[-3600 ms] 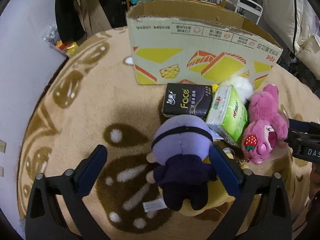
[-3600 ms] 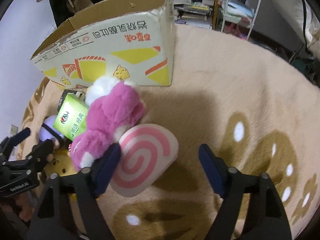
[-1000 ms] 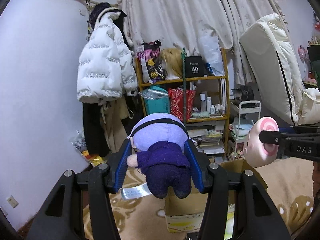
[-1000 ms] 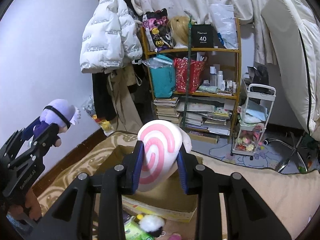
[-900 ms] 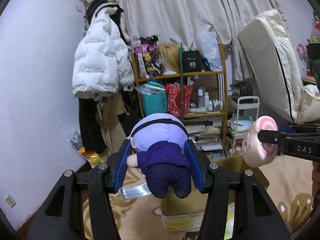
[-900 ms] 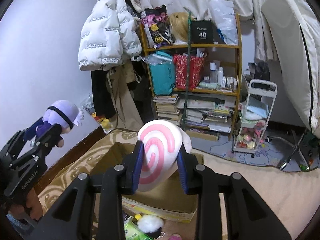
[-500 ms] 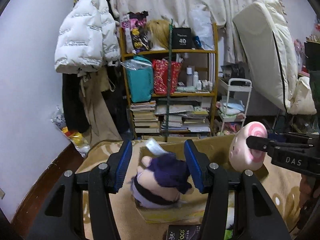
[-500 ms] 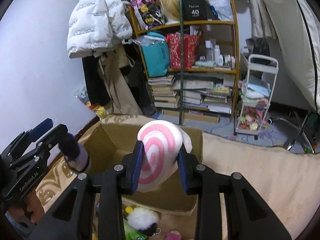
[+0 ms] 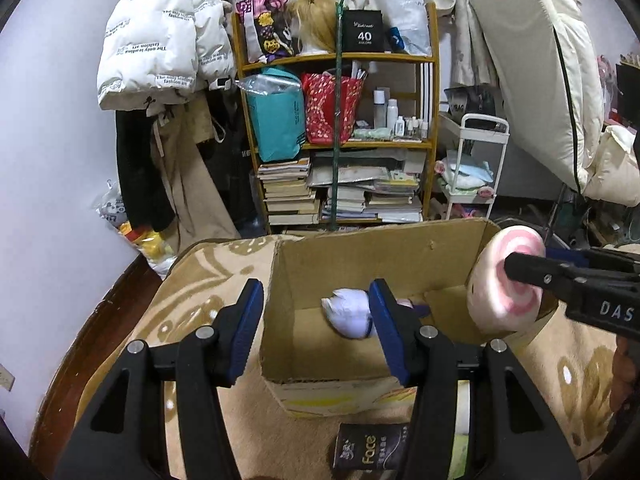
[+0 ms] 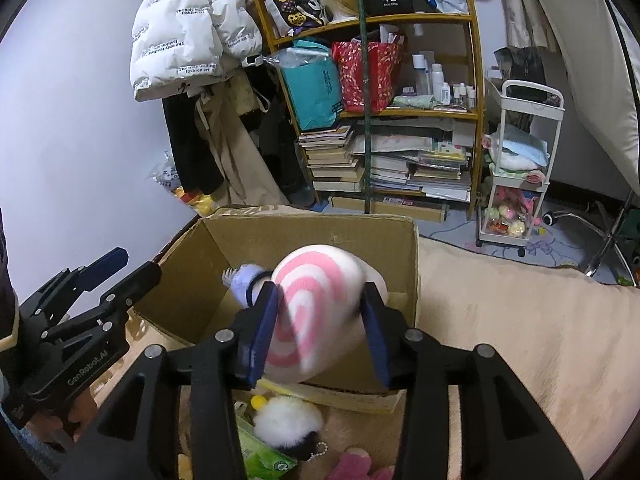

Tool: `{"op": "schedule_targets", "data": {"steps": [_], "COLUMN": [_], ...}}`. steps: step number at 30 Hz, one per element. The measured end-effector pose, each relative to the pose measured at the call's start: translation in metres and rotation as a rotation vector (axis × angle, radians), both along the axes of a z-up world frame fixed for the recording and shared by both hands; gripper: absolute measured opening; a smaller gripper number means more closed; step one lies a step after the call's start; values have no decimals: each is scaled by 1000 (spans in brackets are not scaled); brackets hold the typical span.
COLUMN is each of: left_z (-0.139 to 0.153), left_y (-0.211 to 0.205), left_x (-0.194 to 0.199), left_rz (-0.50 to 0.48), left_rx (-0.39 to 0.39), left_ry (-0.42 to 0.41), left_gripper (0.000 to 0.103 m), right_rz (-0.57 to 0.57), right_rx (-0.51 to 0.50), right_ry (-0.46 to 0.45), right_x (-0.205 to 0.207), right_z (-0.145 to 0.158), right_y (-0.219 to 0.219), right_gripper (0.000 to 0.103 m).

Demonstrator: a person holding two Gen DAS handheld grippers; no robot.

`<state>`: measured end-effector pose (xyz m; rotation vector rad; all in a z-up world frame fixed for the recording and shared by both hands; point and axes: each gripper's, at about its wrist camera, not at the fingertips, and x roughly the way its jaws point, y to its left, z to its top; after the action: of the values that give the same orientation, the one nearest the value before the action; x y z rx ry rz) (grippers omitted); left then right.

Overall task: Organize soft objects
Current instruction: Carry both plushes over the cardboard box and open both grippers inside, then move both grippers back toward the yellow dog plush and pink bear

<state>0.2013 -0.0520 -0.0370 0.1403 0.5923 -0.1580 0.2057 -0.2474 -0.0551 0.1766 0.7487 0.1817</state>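
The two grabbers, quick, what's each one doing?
Left gripper: fingers opening, empty; purple doll lies in the box.
Right gripper: fingers opening around the pink swirl plush.

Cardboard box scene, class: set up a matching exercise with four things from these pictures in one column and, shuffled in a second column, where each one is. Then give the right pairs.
Things:
1. purple doll
2. pink swirl cushion
3. white pompom
4. black tissue pack

Places:
A. on the carpet, against the near wall of the cardboard box, by the green pack
B. inside the box
C. between the right hand-held gripper jaws, which are opening
D. on the carpet, under the left hand-held gripper

Pairs: 1-B, 2-C, 3-A, 4-D
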Motion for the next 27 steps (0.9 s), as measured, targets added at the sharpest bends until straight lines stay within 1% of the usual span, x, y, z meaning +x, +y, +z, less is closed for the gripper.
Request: {"op": "schedule_targets", "data": {"steps": [1,2,3,4,5,6,7,9,10,12,13,14,17,22,27], "left_z": [1,2,3,4,5,6,8,12,14,19,21,24,32,46,58], "left_y": [2,2,3,3,4,4,5,7,8,10,11,13,18,30,36], "left_x": [-1,-2,-4,-5,-8,-11,-14,-21,-25,-34,-39,-44,-55,-82,-112], "left_rz": [1,3,5,6,6,8,10,17,21,32,38,42,50,83,92], "left_rx": [2,6,10,11,15,17,20,24,28,40,44,46,40,-3,3], "left_ry": [2,4,7,9,12,11,9,4,1,-9,-18,-22,-15,-3,-13], "left_gripper": [55,56,57,58,62,67,70,79,82,92,94,95,96,96,96], "right_rz": [1,2,3,1,0,-1,-1,0,3,9,9,9,6,1,-8], "right_rx": [3,5,8,9,9,7,5,-1,-6,-14,-17,-17,-7,2,-6], "right_ry": [-3,-5,-10,-16,-20,-20,-20,-28,-34,-46,-54,-63,-76,-104,-137], "right_x": [-1,-2,-4,-6,-9,-11,-14,-20,-24,-32,-37,-43,-54,-76,-103], "right_z": [1,2,4,6,9,11,13,19,22,29,33,37,49,71,87], "right_y": [0,-1,-1,0,0,0,1,2,3,5,6,7,8,8,7], "right_gripper": [49,57,62,62,63,65,68,83,86,98,101,103,103,103,103]}}
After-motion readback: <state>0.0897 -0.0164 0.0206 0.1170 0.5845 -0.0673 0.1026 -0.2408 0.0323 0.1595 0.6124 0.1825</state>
